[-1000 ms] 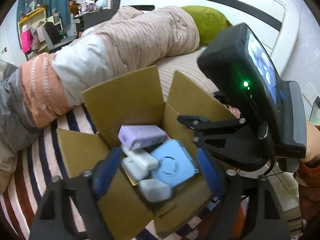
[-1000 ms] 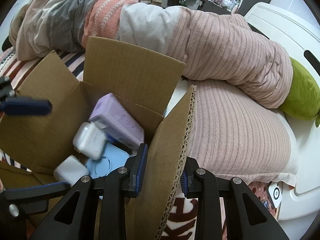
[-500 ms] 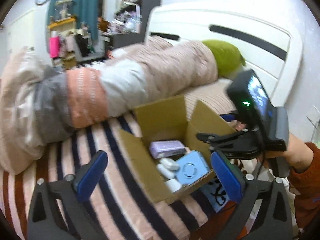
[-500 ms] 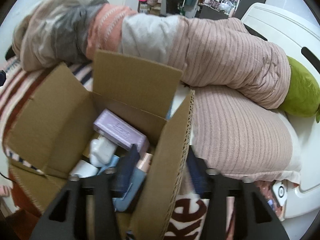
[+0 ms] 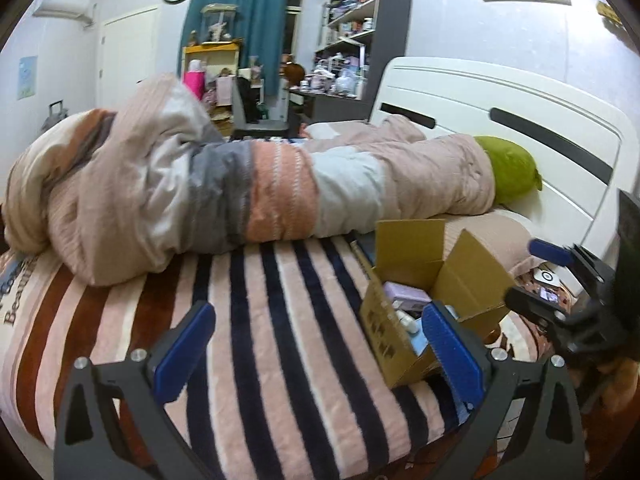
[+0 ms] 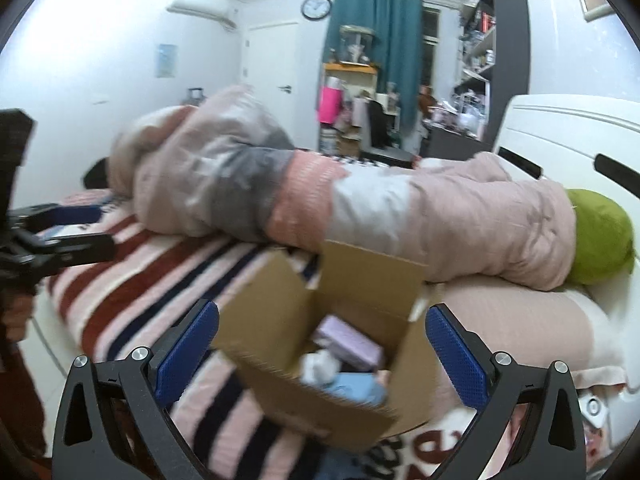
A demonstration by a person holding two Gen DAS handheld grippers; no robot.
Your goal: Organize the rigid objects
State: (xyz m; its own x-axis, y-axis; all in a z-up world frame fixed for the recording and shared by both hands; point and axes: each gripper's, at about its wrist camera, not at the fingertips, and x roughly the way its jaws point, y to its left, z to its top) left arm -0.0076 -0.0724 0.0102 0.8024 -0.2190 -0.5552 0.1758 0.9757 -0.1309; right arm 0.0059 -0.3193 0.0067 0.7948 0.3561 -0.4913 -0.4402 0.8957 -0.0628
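Left wrist view: left claw [image 5: 316,346] wide, empty, low centre above striped bed [image 5: 280,320]; cardboard box [image 5: 420,300] lower right, flaps up. Right wrist view: right claw [image 6: 322,348] wide, empty; cardboard box [image 6: 332,340] between fingers, holding purple box [image 6: 348,344].

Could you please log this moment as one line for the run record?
left gripper: open, empty | right gripper: open, empty | cardboard box: on bed, items inside

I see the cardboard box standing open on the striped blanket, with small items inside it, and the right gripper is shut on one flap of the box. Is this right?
Not quite. In the right wrist view the right gripper is open, its blue pads wide apart and gripping nothing. The rest holds: the cardboard box stands open on the striped blanket with small items inside.
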